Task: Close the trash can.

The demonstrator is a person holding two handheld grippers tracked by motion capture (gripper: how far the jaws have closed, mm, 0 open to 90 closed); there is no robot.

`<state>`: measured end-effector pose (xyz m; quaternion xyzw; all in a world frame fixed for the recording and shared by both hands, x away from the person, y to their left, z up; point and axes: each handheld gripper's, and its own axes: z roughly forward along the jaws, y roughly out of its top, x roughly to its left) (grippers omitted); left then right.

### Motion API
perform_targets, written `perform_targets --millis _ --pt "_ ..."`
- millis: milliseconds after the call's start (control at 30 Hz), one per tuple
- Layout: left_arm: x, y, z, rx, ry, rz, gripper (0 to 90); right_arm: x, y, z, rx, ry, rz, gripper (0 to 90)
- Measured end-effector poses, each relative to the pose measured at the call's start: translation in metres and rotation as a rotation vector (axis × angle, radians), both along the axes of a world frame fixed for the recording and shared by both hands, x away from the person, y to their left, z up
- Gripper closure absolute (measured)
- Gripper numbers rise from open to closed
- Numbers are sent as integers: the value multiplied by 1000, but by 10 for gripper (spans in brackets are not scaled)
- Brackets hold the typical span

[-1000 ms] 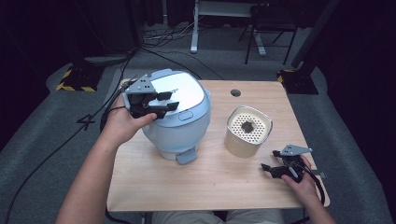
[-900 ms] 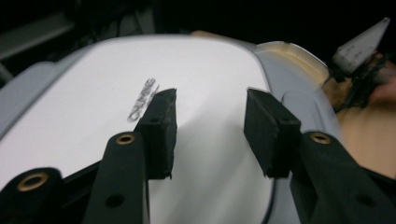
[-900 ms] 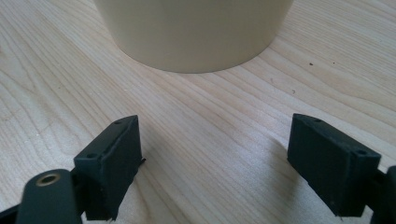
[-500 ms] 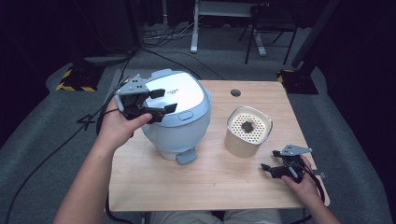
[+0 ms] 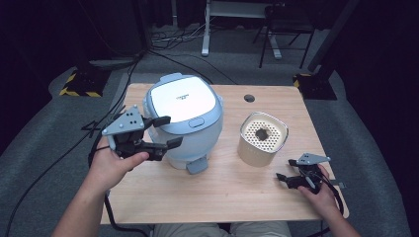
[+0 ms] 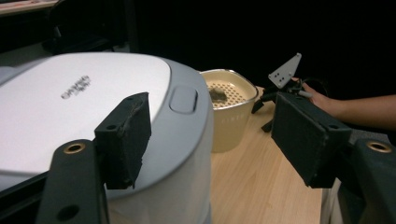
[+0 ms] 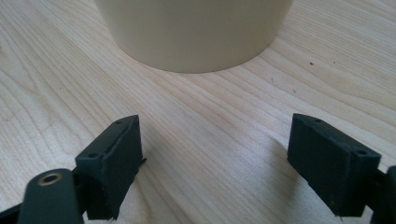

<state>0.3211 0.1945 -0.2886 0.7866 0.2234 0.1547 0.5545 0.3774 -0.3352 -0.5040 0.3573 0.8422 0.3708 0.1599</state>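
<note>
Standing wide apart, the jaws of the left gripper (image 5: pixel 167 133) have just been opening, and nothing is pressed between them; in the left gripper view one black pad (image 6: pixel 125 135) lies against the rim of the rice cooker (image 5: pixel 185 118), while the other hangs free over the table (image 5: pixel 237 192). The right gripper (image 5: pixel 282 178) rests low near the front right part of the table, its jaws spread wide and empty, with bare wood between them in the right gripper view. The rice cooker, a rounded pale blue body with a flat white lid and a small latch button at the lid's front edge, sits on the left half of the table with its lid down. Just to its right, apart from it, stands the cream pot (image 5: pixel 263 139), a smooth-walled vessel with rounded corners; a perforated cream insert sits inside it near the top, with a small dark thing at the insert's centre. The table is light, straight-grained wood with rounded corners.
</note>
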Motion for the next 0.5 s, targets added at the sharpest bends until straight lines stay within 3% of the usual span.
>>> perform_targets --millis 167,233,267,500 --pt "-21 3 -18 38 -13 11 267 0 0 0 0 0 0 180" --pt "-31 5 -30 23 -8 0 265 0 0 0 0 0 0 180" --pt "-31 5 -30 23 -8 0 265 0 0 0 0 0 0 180" --pt "-37 12 -65 34 11 14 266 0 0 0 0 0 0 180"
